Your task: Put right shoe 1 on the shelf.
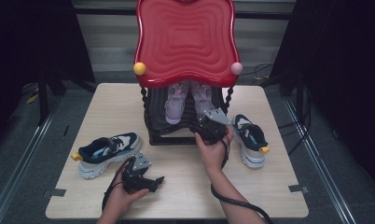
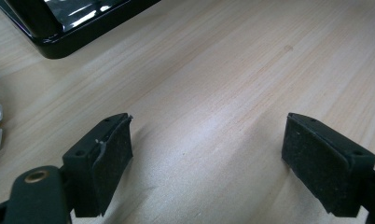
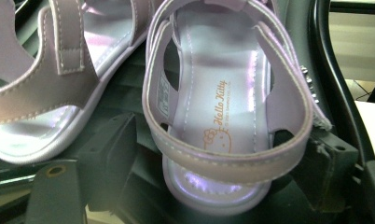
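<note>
Sandal [image 3: 223, 116] lay straight ahead at twelve o'clock from the right claw [image 3: 223, 182], heel strap between its parted pads, toe pointing away; left claw [image 2: 206, 163] gaped, empty.

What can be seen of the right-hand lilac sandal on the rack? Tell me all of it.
The right-hand lilac sandal stands on the black ribbed shelf under the red top, beside its twin. It looks like glossy synthetic leather with stitched straps, a pearly insole with gold print, and a closed heel strap. Its heel lies between the open jaws of the right gripper.
</note>
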Demonstrator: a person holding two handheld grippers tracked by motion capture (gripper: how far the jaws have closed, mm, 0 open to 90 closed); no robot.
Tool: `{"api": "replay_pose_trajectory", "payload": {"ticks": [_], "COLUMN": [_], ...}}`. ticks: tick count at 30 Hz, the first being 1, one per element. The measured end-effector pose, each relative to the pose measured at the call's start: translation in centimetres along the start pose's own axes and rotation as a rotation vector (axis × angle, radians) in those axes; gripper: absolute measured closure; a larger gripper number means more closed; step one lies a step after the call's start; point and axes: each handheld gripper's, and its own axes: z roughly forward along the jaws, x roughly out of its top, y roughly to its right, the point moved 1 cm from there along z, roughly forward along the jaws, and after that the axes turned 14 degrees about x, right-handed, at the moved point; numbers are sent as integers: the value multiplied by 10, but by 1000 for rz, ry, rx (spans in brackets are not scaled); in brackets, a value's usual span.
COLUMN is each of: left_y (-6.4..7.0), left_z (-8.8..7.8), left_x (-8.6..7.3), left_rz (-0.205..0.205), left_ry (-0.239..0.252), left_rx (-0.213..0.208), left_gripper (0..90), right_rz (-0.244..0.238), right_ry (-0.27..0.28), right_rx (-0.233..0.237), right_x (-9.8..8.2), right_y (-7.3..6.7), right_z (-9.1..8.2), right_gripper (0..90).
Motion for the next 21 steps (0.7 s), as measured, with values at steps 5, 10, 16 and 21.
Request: {"api": "replay_pose_trajectory", "payload": {"ticks": [5,10,16,21], "left_y": [0,0,0,0], "left_z": [0,0,0,0], "left_x": [0,0,0,0], "left_rz": [1,-1,0,0], "left_ry": [0,0,0,1], "left_rx": [0,0,0,-1], "left_gripper": [156,156,156,156], "right_rz": [8,21,38,31], "right_ry": [15,15,28,28], "right_rx": [-16,-28,-41,-44], "right_x": [-1,0,3,7], "right_y": [2,0,-2,-3], "right_z": [-2,-2,3,10], "right_gripper": [346,363,365,364]}}
